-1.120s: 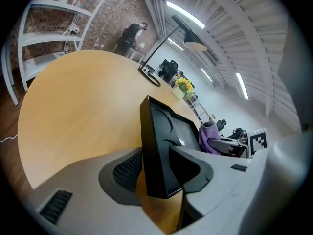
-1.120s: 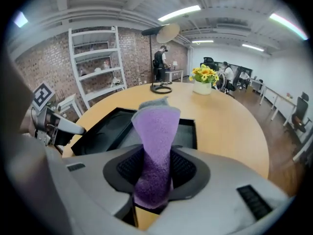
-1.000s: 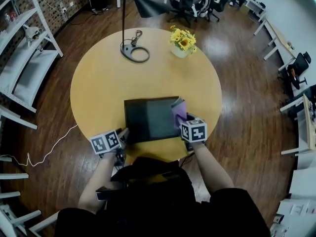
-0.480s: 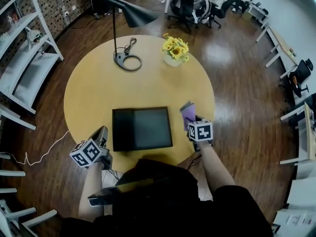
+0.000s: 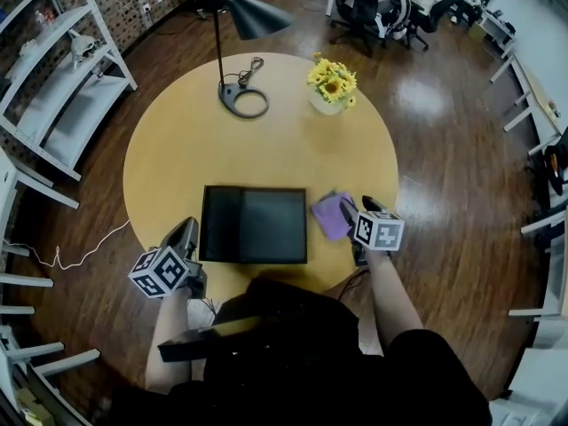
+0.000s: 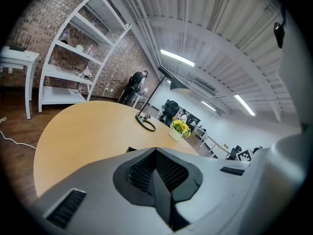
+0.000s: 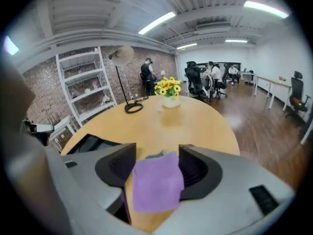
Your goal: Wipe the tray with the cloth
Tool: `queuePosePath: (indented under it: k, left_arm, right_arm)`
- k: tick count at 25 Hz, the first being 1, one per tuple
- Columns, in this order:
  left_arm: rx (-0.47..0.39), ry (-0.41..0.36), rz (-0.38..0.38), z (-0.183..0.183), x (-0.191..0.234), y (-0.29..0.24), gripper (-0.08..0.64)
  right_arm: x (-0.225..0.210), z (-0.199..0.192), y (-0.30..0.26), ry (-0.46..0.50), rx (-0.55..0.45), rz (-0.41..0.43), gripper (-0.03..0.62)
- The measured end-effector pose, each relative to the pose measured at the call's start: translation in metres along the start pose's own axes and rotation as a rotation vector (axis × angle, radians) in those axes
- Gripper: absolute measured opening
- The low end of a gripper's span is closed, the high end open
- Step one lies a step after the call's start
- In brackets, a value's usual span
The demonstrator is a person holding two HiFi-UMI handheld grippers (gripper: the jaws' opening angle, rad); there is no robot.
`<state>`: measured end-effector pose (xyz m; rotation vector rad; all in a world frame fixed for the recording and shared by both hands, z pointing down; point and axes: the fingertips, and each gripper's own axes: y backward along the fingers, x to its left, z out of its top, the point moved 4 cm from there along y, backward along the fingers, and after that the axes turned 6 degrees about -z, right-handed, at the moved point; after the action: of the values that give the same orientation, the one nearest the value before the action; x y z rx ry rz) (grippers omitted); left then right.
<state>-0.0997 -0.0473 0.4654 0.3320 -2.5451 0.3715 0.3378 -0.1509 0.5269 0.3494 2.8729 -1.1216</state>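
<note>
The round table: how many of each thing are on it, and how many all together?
Tray: 1
Purple cloth: 1
Lamp: 1
Pot of yellow flowers: 1
Total: 4

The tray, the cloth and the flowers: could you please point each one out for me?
tray [image 5: 255, 224], head view, middle of its dark surface.
cloth [image 7: 156, 182], right gripper view, middle of the purple fabric.
flowers [image 5: 332, 82], head view, yellow blooms.
</note>
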Motion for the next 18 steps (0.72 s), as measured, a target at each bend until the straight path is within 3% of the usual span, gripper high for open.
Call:
queuePosePath:
  k: [3, 7, 10, 12, 18]
  left_arm:
    - [-0.063, 0.003, -0.022, 0.010, -0.008, 0.001, 0.000]
    - [-0.099, -0.021, -0.042, 0.020, -0.009, 0.011, 0.000]
    - [-0.109, -0.024, -0.032, 0.018, -0.003, 0.021, 0.000]
    - [-0.116, -0.044, -0.014, 0.021, 0.003, 0.025, 0.000]
    - [-0.153, -0.134, -0.032, 0.025, -0.009, 0.023, 0.000]
  right_arm:
    - [0.001, 0.021, 0.018, -0.091, -0.121, 0.084, 0.163]
    - [0.004, 0.036, 0.047, -0.287, -0.269, 0.233, 0.005]
    - [-0.016, 0.032, 0.060, -0.469, -0.342, 0.311, 0.003]
    - [-0.025, 0.028, 0.067, -0.520, -0.371, 0.315, 0.002]
    - [-0.026, 0.026, 0.089, -0.414, -0.421, 0.280, 0.002]
